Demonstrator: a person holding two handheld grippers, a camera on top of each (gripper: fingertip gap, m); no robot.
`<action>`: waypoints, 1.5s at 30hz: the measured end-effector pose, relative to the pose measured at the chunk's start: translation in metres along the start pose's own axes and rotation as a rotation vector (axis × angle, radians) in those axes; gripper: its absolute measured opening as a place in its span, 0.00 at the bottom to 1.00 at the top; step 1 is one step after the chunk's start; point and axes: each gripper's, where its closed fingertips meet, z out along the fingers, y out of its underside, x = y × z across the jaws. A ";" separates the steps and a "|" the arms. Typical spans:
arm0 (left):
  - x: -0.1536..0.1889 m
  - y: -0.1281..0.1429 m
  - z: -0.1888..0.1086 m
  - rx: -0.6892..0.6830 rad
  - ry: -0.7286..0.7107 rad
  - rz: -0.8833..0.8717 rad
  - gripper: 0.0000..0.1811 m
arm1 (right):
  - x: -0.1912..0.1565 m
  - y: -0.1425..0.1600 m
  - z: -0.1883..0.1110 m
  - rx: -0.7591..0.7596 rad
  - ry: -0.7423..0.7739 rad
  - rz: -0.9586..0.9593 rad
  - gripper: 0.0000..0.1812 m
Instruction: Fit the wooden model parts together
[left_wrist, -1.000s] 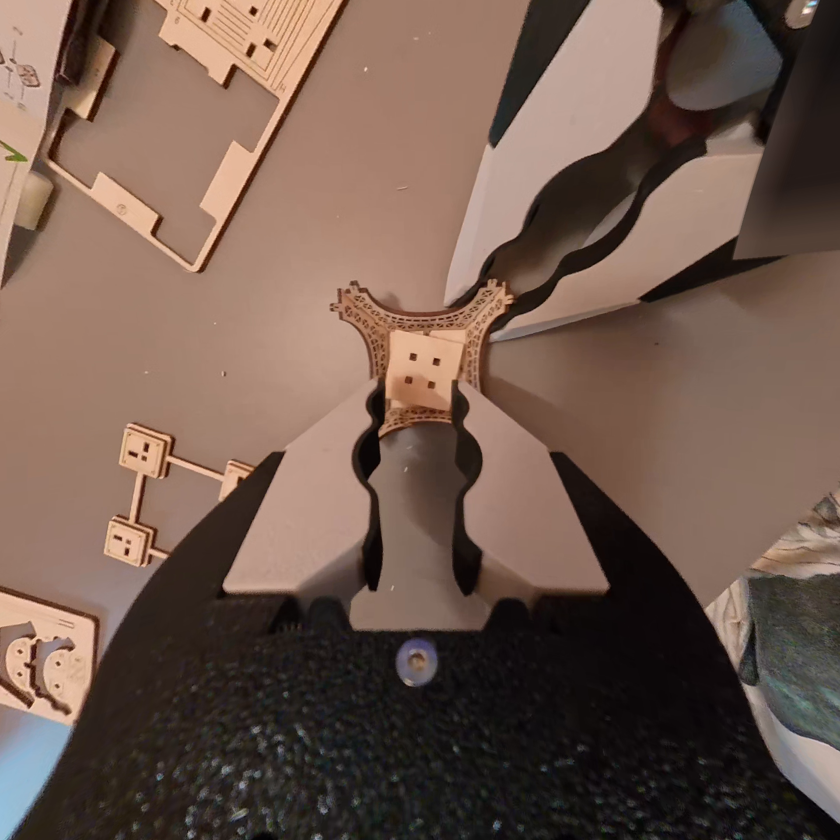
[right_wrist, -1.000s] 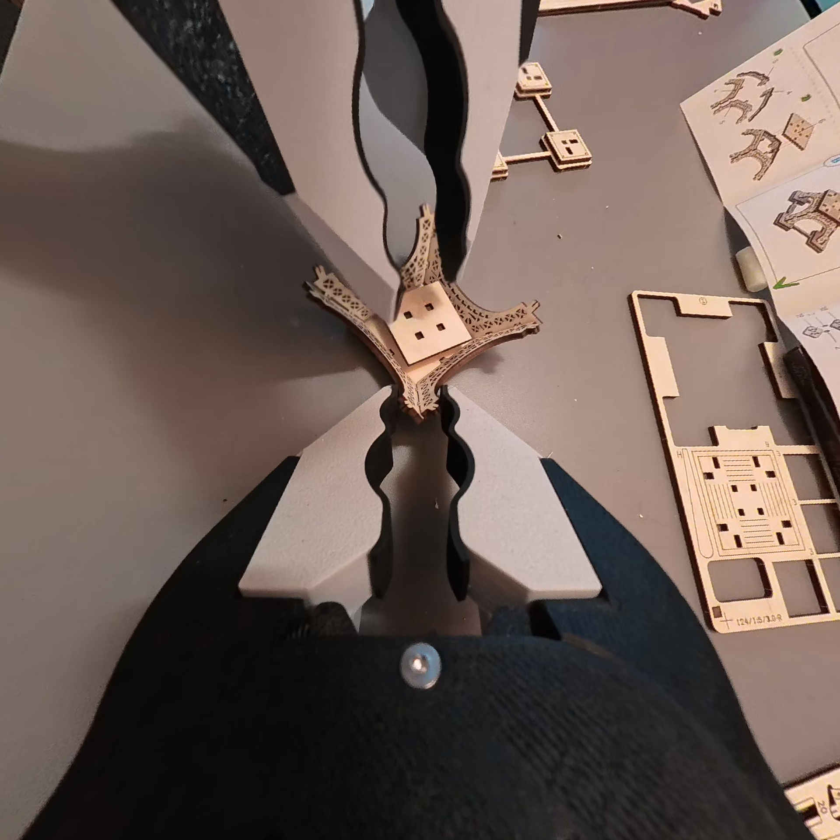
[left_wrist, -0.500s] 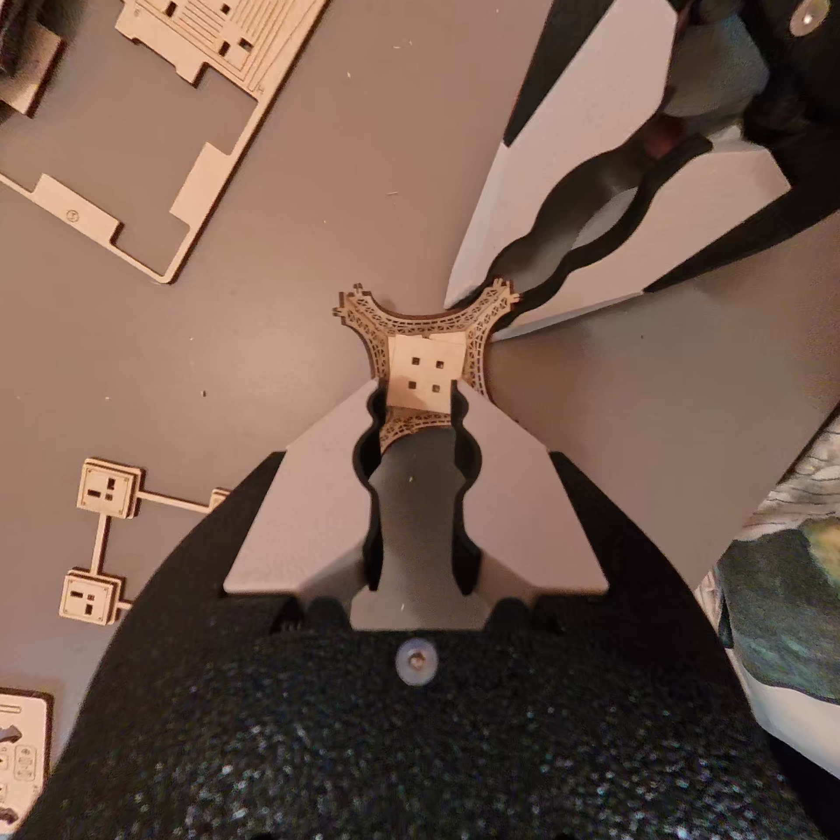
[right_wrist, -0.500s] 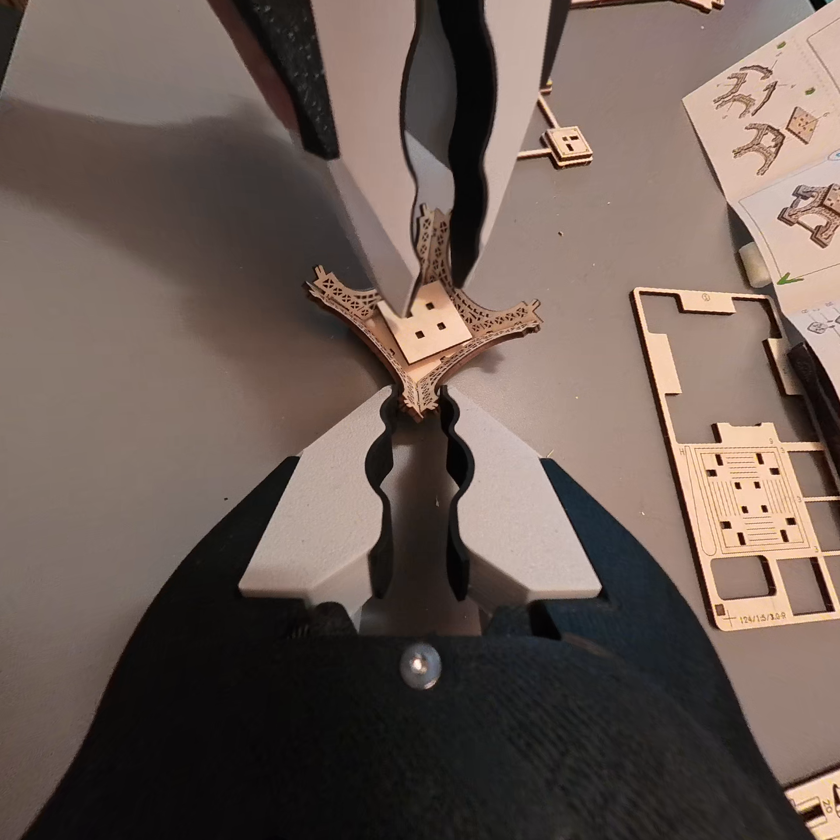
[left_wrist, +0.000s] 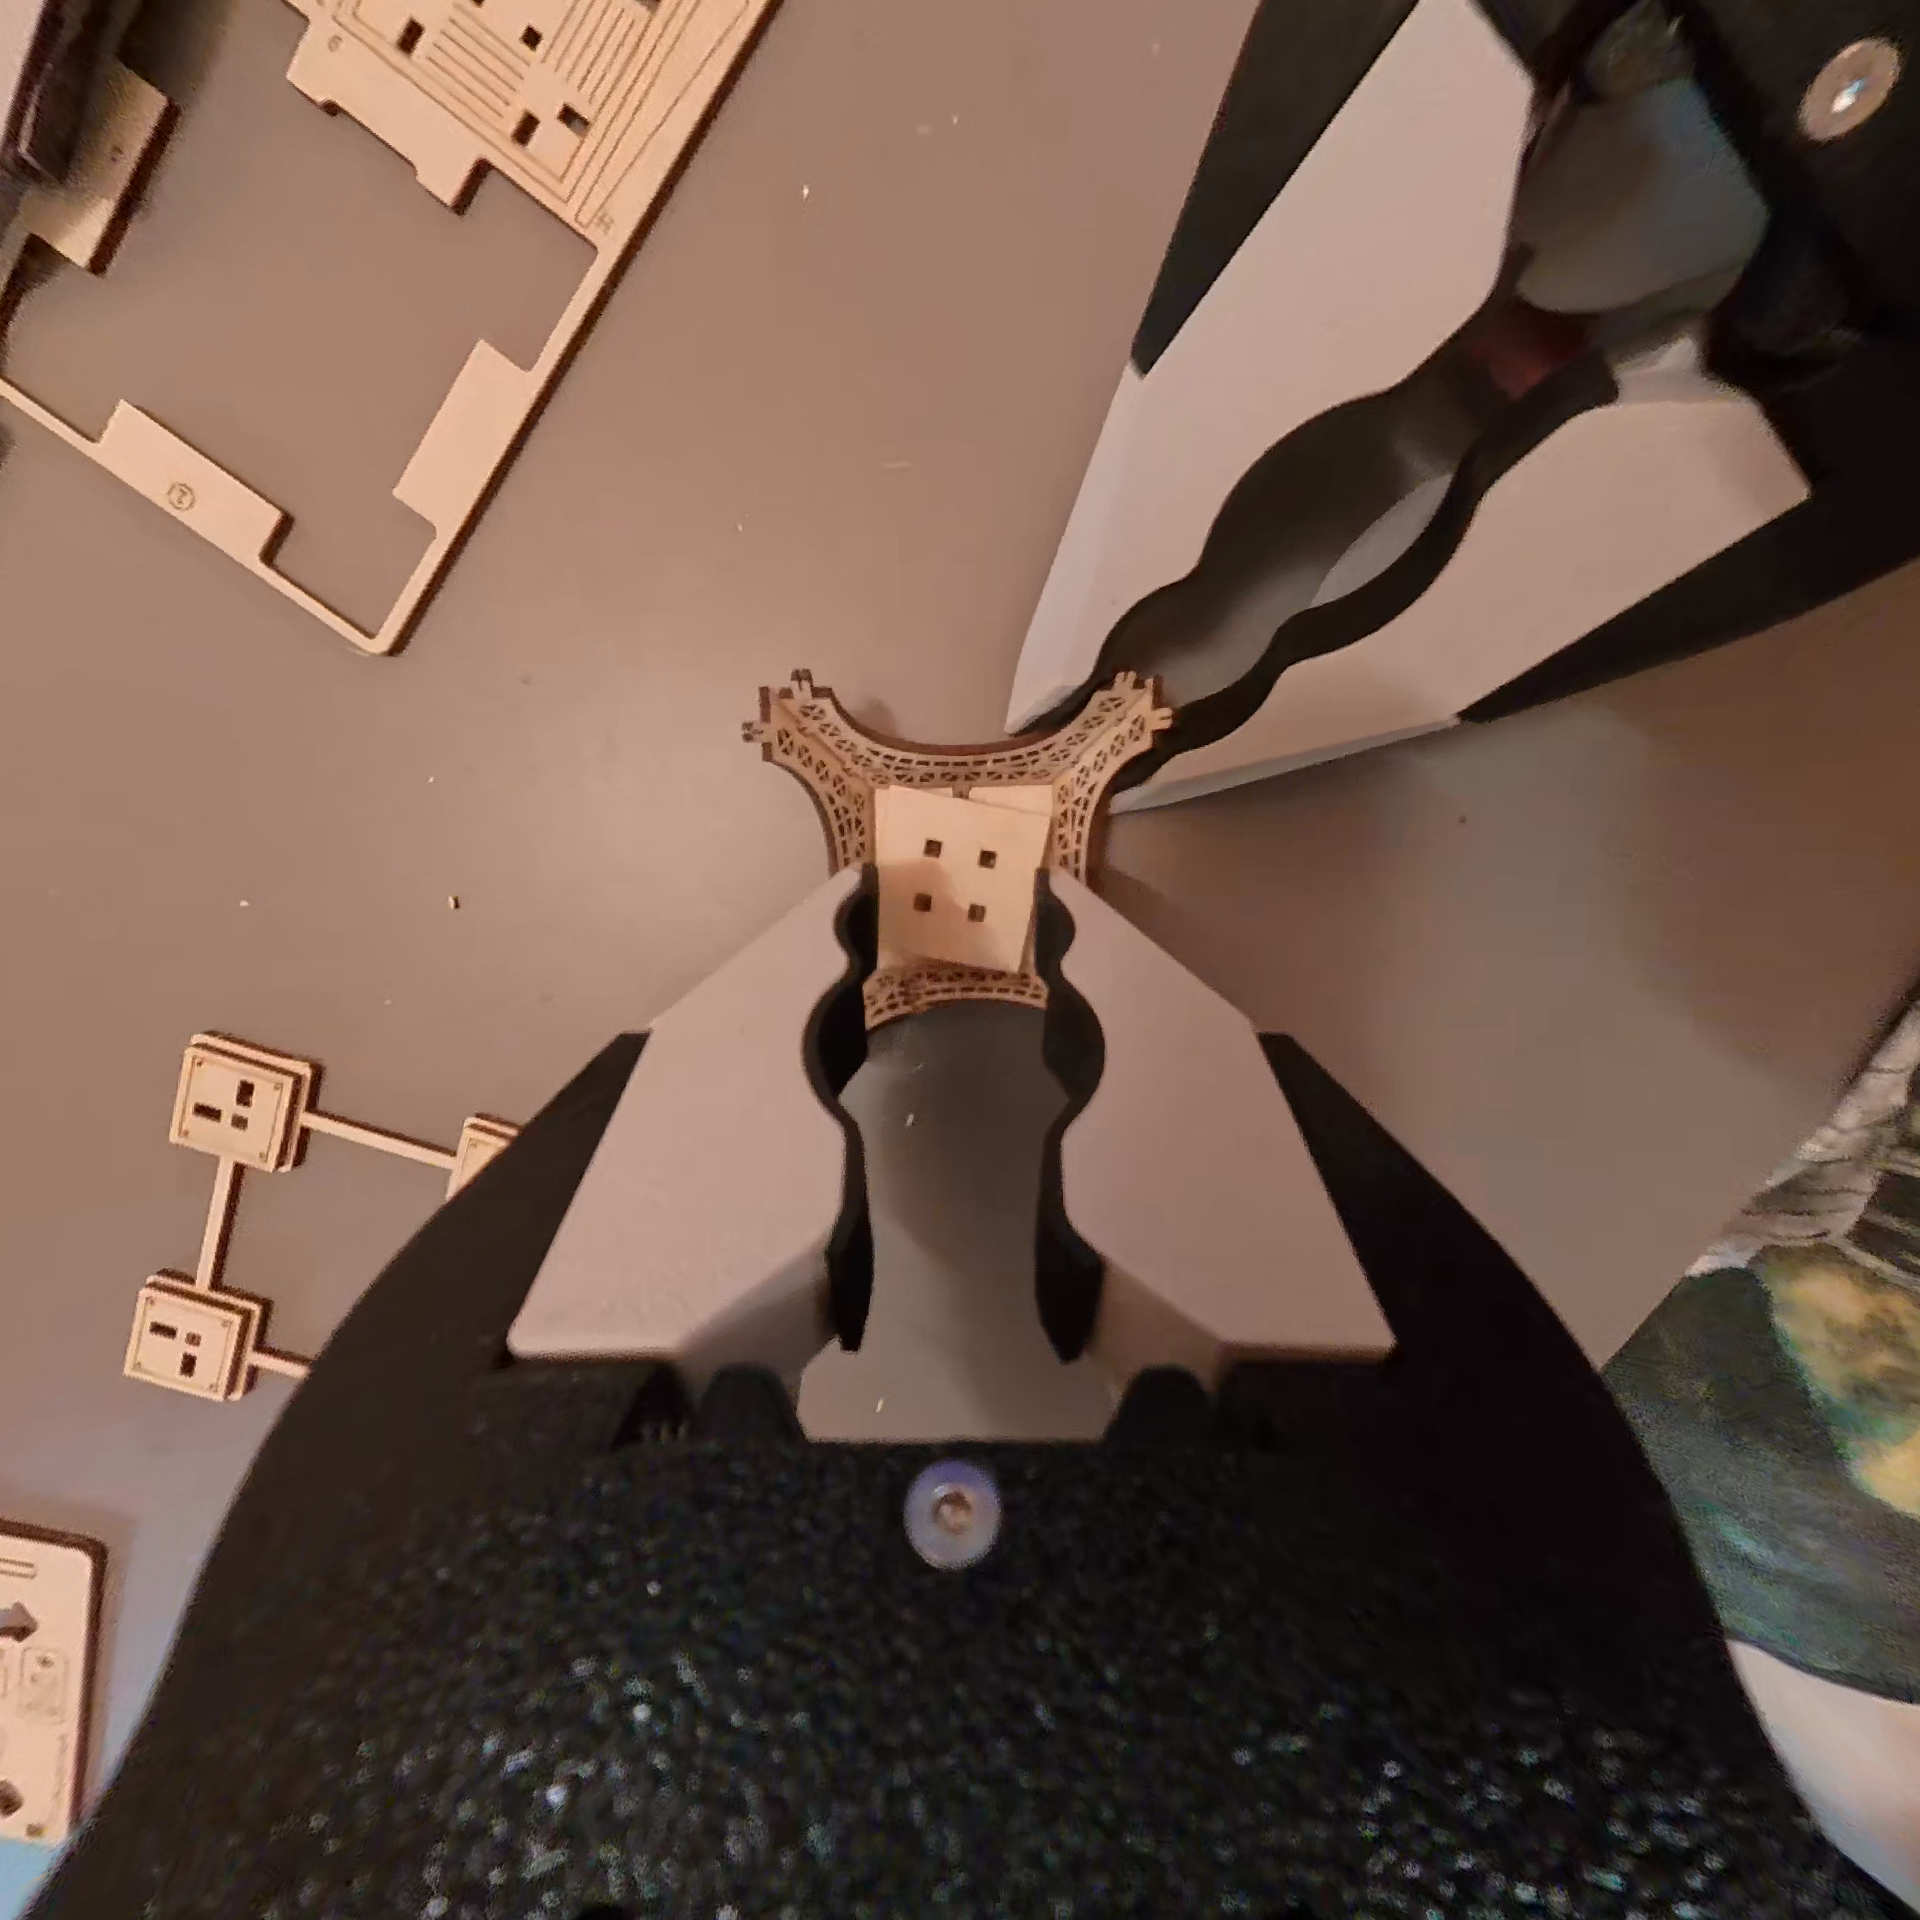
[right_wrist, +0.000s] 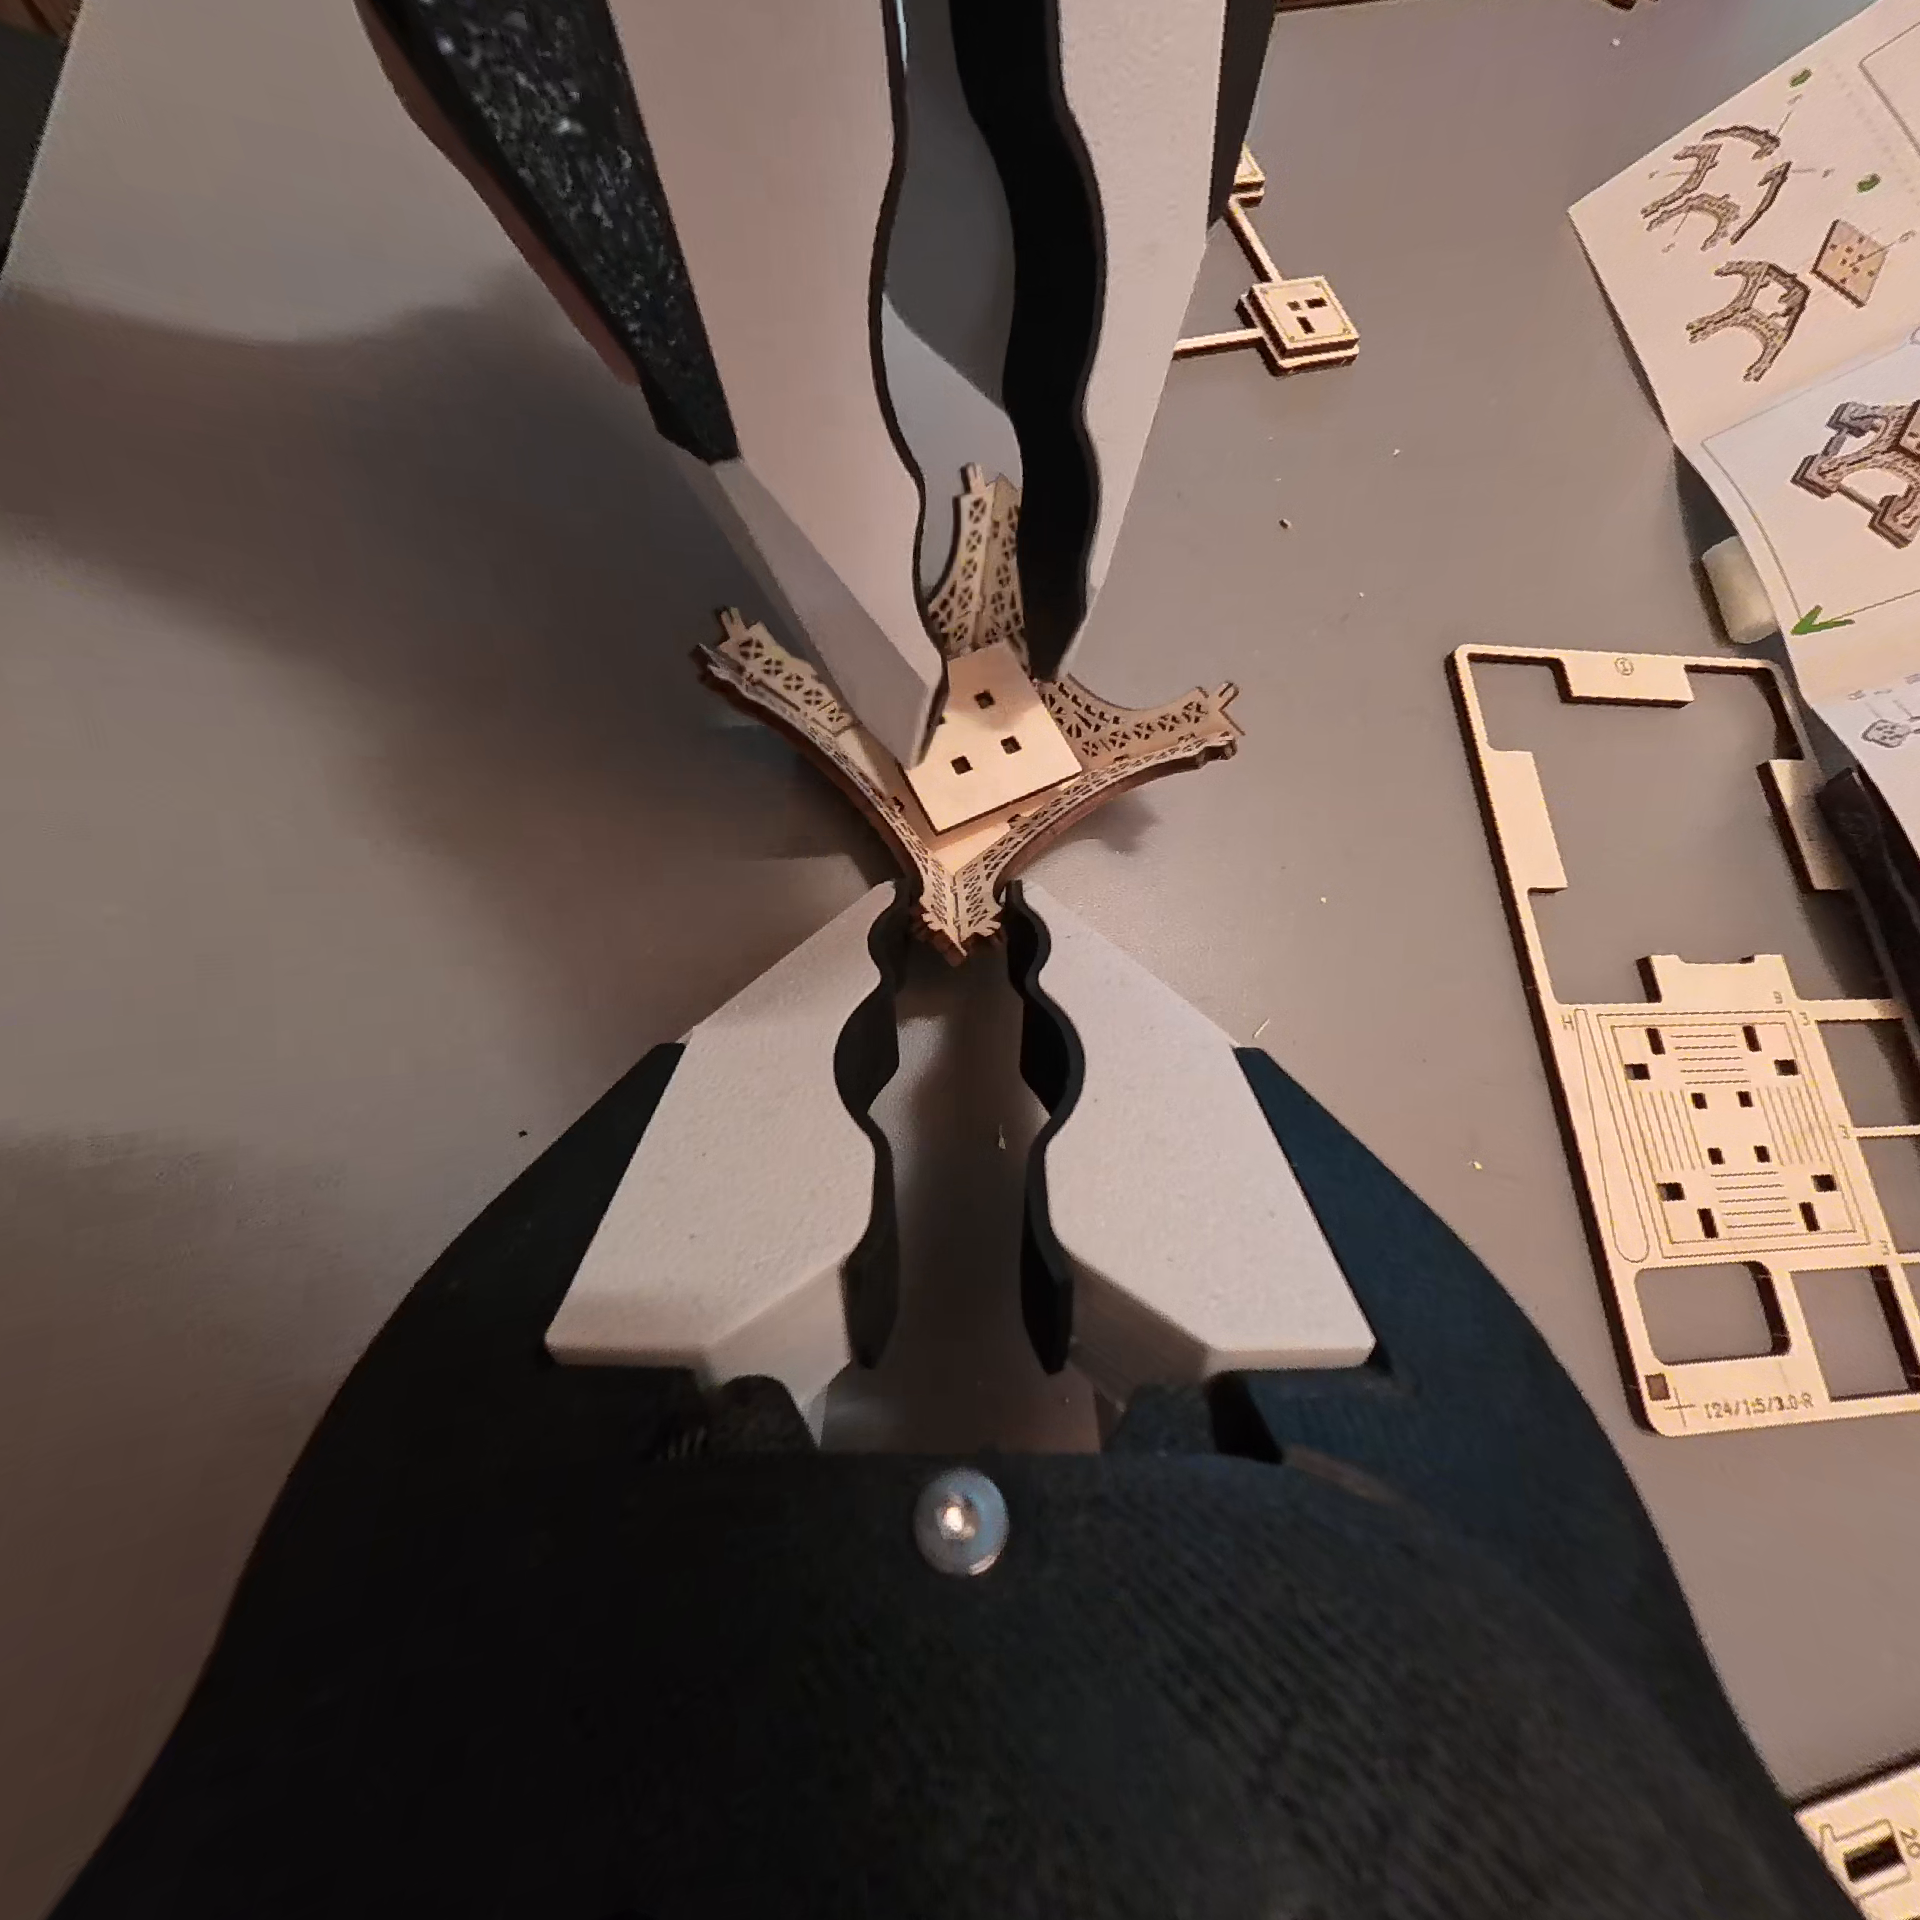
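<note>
Grey and matte, the counter (left_wrist: 623, 779) fills both views, flecked with small pale crumbs. Compared with half a second ago, the punched-out wooden sheet (left_wrist: 312, 291) and the strip of small square plates (left_wrist: 234, 1112) sit lower and more to the right in the left wrist view, while the right wrist view's scene has barely changed apart from the left tongs reaching a little further over the model.

Largest of the loose items is that flat, pale plywood sheet (right_wrist: 1704, 1049), a laser-cut frame with empty cut-outs and one slotted panel left in it. Beside it, at the right edge of the right wrist view, lies a white paper instruction leaflet (right_wrist: 1766, 312) with line drawings.

Near the middle of the counter stands the wooden model (left_wrist: 961, 821), a lattice-cut tower base with four curved, splayed legs and a smooth square plate with four small square holes on top.

Left tongs (left_wrist: 951, 894), with light grey wedge-shaped fingers and wavy black inner edges, are closed on the model, their tips pressing opposite sides of the square plate. Right tongs (right_wrist: 951, 904) are closed on one leg of the model at their tips; in the left wrist view they (left_wrist: 1127, 717) meet the leg at the far right corner.
</note>
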 end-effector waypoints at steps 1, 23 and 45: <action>0.001 -0.002 0.000 0.008 0.000 -0.002 0.15 | 0.000 0.000 0.000 0.000 0.000 0.000 0.08; 0.000 0.002 0.005 0.011 -0.063 -0.102 0.13 | -0.001 0.000 -0.001 -0.002 -0.006 0.012 0.08; 0.004 0.002 0.004 0.005 -0.091 -0.110 0.13 | -0.002 -0.001 -0.002 -0.002 -0.006 0.011 0.08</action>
